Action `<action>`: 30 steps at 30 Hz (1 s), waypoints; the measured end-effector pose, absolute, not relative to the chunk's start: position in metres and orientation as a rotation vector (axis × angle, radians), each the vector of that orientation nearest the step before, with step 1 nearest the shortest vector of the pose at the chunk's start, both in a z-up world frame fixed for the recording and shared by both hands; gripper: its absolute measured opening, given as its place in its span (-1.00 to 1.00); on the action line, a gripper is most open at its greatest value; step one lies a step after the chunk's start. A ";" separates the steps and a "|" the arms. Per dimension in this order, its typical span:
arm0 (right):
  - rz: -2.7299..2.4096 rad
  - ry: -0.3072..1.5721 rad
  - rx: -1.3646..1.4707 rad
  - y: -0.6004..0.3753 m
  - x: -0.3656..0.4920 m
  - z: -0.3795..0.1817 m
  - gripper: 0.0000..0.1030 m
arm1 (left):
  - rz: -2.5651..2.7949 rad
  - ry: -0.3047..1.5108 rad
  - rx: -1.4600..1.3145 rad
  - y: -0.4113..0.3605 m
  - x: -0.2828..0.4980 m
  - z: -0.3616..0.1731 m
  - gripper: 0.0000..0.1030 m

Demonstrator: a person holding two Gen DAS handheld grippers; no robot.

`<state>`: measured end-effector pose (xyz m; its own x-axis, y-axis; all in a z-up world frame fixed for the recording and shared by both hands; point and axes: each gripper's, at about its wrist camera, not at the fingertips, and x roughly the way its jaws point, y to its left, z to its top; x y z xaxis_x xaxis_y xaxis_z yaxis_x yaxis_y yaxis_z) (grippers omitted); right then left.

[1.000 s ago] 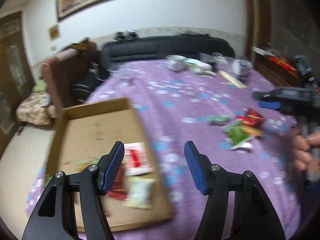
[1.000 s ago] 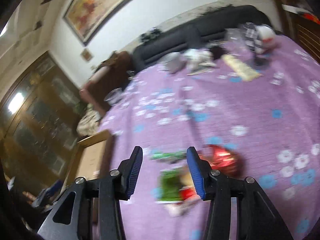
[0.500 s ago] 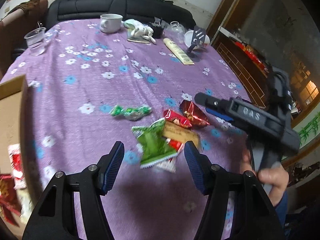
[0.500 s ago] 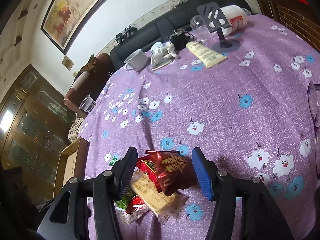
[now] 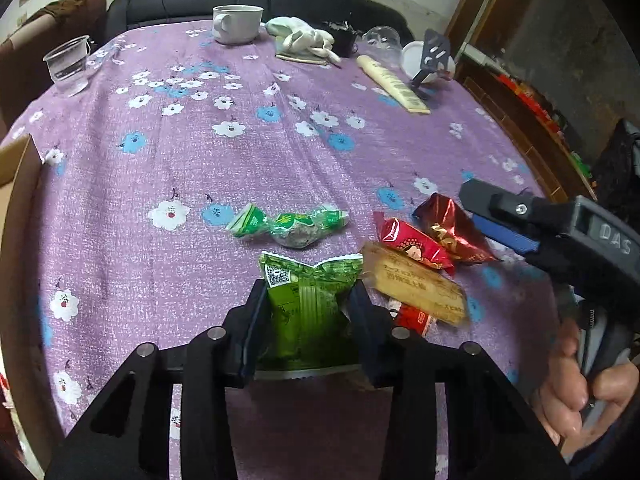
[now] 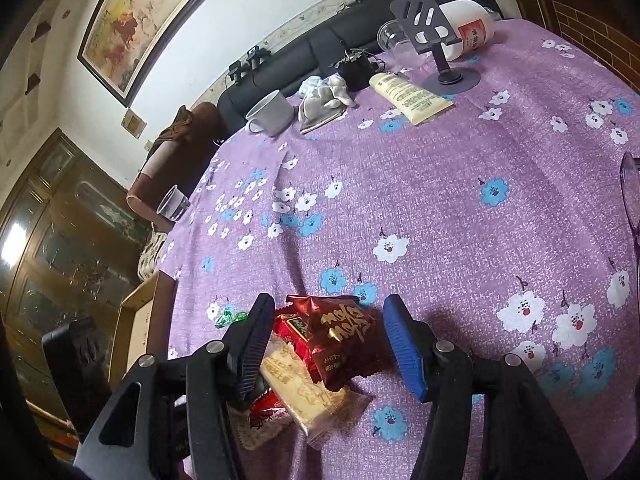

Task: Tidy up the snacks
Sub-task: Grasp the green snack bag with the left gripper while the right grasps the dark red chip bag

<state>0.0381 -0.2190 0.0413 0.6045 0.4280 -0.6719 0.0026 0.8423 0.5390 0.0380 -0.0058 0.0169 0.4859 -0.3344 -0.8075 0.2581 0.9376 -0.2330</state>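
Observation:
My left gripper (image 5: 306,300) is shut on a green snack packet (image 5: 310,308) lying on the purple flowered tablecloth. Beside it lie a tan biscuit packet (image 5: 416,284), a red packet (image 5: 414,246), a dark red foil packet (image 5: 452,230) and a green twisted candy (image 5: 288,226). My right gripper (image 6: 328,340) is open, its jaws on either side of the dark red foil packet (image 6: 344,332), with the biscuit packet (image 6: 298,384) below it. The right gripper also shows in the left wrist view (image 5: 504,224). A cardboard box (image 6: 138,320) stands at the table's left edge.
At the far side of the table (image 5: 280,152) stand a white mug (image 5: 236,24), a clear plastic cup (image 5: 68,66), crumpled cloth (image 5: 304,38), a cream tube (image 5: 392,84) and a grey phone stand (image 6: 436,40). A black sofa (image 5: 240,0) lies behind. A wooden cabinet stands at the right.
My left gripper swung right from the box to the snack pile and shut on the green packet. My right gripper came down over the dark red foil packet, still open.

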 end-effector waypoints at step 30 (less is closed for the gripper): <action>0.249 0.716 0.220 -0.156 0.005 0.073 -0.31 | -0.194 0.711 0.041 0.013 0.020 0.044 -0.29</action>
